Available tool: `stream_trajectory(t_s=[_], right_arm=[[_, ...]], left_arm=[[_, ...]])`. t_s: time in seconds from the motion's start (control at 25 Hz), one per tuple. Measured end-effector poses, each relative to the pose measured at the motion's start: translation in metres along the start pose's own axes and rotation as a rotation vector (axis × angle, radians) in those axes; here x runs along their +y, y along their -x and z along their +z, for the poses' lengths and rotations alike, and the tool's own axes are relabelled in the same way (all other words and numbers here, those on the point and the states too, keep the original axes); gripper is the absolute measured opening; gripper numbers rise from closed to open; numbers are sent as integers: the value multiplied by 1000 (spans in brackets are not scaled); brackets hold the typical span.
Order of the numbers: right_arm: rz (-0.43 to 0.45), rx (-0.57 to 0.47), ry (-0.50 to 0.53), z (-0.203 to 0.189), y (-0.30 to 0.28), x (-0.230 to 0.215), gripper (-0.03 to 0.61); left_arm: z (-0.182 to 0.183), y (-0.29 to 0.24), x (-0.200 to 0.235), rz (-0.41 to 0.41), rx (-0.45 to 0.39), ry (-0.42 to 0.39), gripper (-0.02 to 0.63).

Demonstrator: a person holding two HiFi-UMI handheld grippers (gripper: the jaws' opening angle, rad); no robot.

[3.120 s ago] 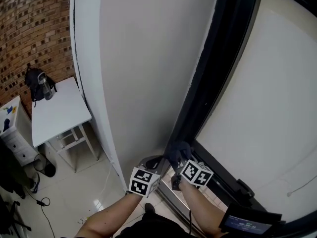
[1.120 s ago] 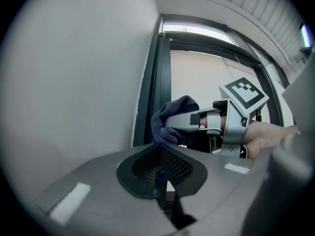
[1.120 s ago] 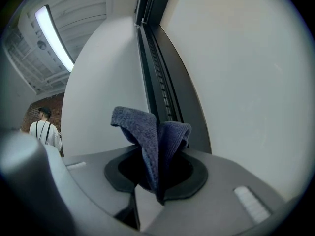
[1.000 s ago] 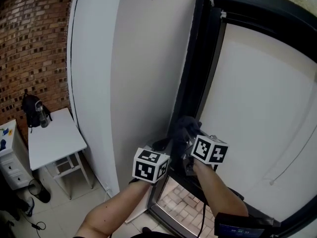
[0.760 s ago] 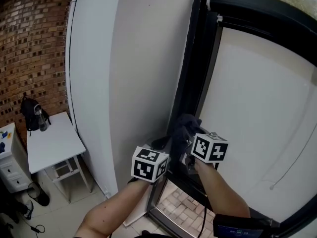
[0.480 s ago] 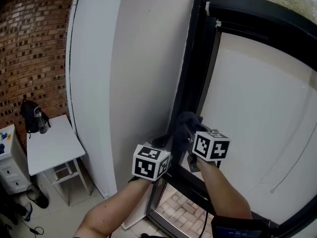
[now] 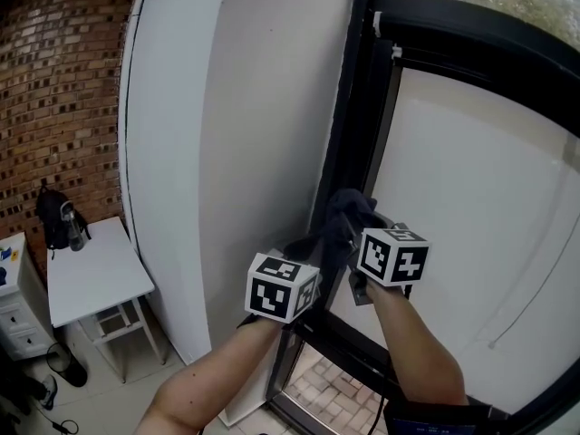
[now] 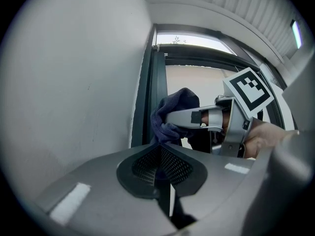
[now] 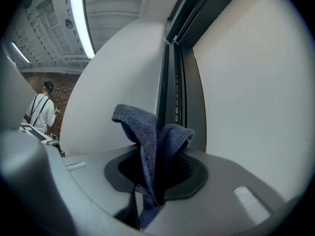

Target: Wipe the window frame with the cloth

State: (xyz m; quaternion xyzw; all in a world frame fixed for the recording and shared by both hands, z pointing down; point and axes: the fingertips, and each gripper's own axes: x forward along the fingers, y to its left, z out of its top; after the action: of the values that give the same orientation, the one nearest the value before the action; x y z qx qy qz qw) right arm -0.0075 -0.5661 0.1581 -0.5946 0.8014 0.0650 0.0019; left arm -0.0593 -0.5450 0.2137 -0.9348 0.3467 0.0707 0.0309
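A dark blue cloth (image 7: 340,223) is pressed against the black window frame (image 7: 360,125) at its left upright. My right gripper (image 7: 352,243) is shut on the cloth, which bunches up out of its jaws (image 9: 153,171) in front of the frame (image 9: 172,82). My left gripper (image 7: 304,247) sits just left of and below it, jaws shut, with a lower end of the cloth (image 8: 172,113) running into its tip (image 8: 158,145). The frame (image 8: 147,92) stands straight ahead of it.
A white wall (image 7: 254,107) borders the frame on the left, a pale blind or pane (image 7: 471,179) with a thin cord (image 7: 535,306) on the right. Lower left are a white table (image 7: 91,275) with a black bag (image 7: 54,217) and a brick wall (image 7: 54,89). A person (image 9: 42,109) stands far off.
Both grippers and the cloth have travelled up the frame's left upright from near its bottom corner. The top corner of the frame has come into view.
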Motion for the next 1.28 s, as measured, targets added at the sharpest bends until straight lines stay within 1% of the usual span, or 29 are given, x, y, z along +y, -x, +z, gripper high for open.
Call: stream_trajectory(t_s=[0.2, 0.64, 0.92, 1.04, 1.16, 1.28], right_arm=[[-2, -31, 23, 23, 1, -2, 100], [5, -99, 64, 67, -7, -6, 100], [4, -137, 99, 94, -8, -7, 100], [-2, -157, 108, 106, -9, -7, 100], [-3, -175, 119, 118, -9, -8, 100], [-8, -194, 132, 132, -9, -9, 100]], left_arm=[[12, -5, -2, -2, -10, 5, -8], [53, -18, 3, -1, -59, -21, -8], [77, -21, -2, -19, -100, -19, -8], [90, -20, 3, -5, -122, -13, -8], [103, -20, 6, 10, -136, -22, -8], [114, -23, 4, -3, -145, -37, -8]])
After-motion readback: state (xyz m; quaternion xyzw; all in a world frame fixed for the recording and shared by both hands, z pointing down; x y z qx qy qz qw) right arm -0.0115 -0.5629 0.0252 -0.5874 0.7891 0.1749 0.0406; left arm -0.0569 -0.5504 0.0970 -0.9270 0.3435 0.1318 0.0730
